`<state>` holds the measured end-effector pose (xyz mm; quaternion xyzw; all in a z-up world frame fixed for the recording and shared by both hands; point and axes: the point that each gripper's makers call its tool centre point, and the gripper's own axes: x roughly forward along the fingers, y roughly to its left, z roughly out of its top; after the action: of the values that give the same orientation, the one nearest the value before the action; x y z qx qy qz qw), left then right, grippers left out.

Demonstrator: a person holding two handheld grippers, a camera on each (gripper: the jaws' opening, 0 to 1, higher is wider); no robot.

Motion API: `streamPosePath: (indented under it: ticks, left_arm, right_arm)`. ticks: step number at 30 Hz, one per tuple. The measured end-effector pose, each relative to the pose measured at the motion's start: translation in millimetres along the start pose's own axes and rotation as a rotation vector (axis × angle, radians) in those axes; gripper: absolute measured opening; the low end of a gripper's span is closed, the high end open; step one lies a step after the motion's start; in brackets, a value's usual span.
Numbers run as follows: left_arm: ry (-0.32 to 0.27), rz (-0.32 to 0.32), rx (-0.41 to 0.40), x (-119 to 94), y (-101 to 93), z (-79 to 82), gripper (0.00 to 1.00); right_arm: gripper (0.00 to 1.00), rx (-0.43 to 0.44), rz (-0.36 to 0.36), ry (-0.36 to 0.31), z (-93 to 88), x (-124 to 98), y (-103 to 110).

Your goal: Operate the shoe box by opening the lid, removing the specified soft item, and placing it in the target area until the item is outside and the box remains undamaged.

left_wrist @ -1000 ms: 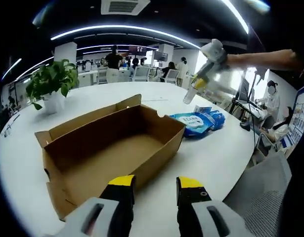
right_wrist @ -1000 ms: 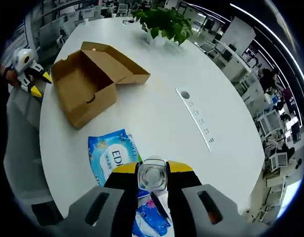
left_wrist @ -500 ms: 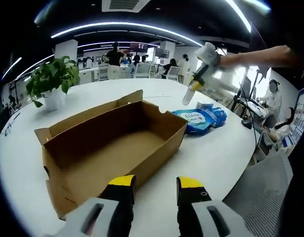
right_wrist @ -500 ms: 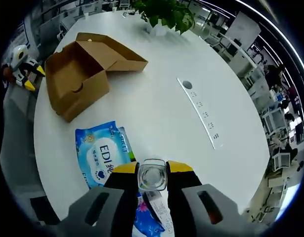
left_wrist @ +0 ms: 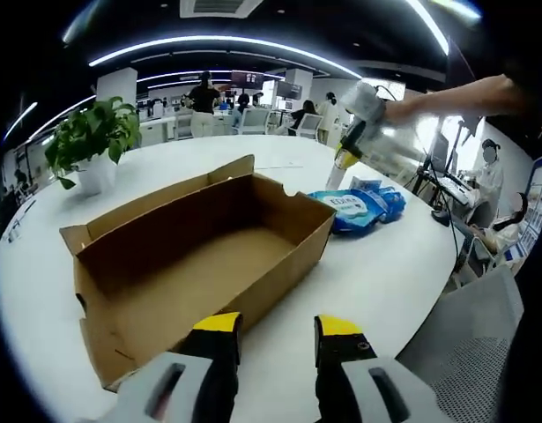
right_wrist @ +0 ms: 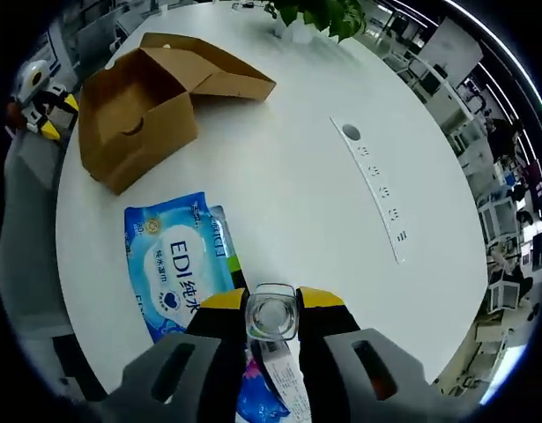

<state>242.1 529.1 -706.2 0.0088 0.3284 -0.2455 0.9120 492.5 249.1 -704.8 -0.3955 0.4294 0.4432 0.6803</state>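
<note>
The brown shoe box (left_wrist: 200, 256) stands open on the white table, its inside bare; in the right gripper view the shoe box (right_wrist: 138, 101) lies at the upper left with its lid folded back. A blue soft wipes pack (left_wrist: 357, 207) lies on the table beside the box, and the same wipes pack (right_wrist: 178, 264) sits just under my right gripper. My left gripper (left_wrist: 278, 328) is open at the box's near corner. My right gripper (right_wrist: 271, 304) is shut on a clear plastic bottle (right_wrist: 271, 315); from the left, the right gripper (left_wrist: 363, 106) hangs above the pack.
A potted plant (left_wrist: 90, 141) stands at the table's far left. A socket strip (right_wrist: 376, 189) is set into the table (right_wrist: 288, 176). My left gripper (right_wrist: 41, 97) shows beyond the box. People and desks fill the office behind; a chair (left_wrist: 469, 344) stands by the table's edge.
My right gripper has shifted a little with the bottle and now sits closer over the wipes pack. The left gripper, box and pack have stayed put.
</note>
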Motion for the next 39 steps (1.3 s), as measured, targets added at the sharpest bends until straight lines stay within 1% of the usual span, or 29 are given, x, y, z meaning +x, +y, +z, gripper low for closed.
streamPosePath:
  ticks: [2, 4, 9, 13, 22, 25, 39]
  left_arm:
    - [0.0, 0.001, -0.003, 0, 0.5, -0.3, 0.32]
    - [0.001, 0.002, -0.005, 0, 0.6, -0.7, 0.32]
    - [0.002, 0.003, -0.008, 0, 0.3, -0.9, 0.32]
    - [0.002, 0.002, -0.012, 1, 0.6, -1.4, 0.32]
    - [0.005, 0.001, -0.014, 1, 0.3, -2.0, 0.32]
    - [0.003, 0.0, -0.019, 1, 0.4, -1.9, 0.32]
    - [0.003, -0.007, -0.029, 1, 0.1, -2.3, 0.33]
  right_arm:
    - [0.19, -0.004, 0.008, 0.013, -4.9, 6, -1]
    - [0.19, -0.01, 0.013, 0.021, -6.8, 6, 0]
    - [0.19, 0.0, 0.031, 0.01, -3.5, 3, 0]
    - [0.19, -0.041, 0.052, 0.038, -5.7, 2, 3]
    - [0.19, -0.173, 0.093, 0.1, -6.4, 0, 10]
    - [0.19, -0.195, 0.097, 0.111, -6.0, 0, 11]
    - [0.19, -0.205, 0.102, 0.13, -6.7, -2, 8]
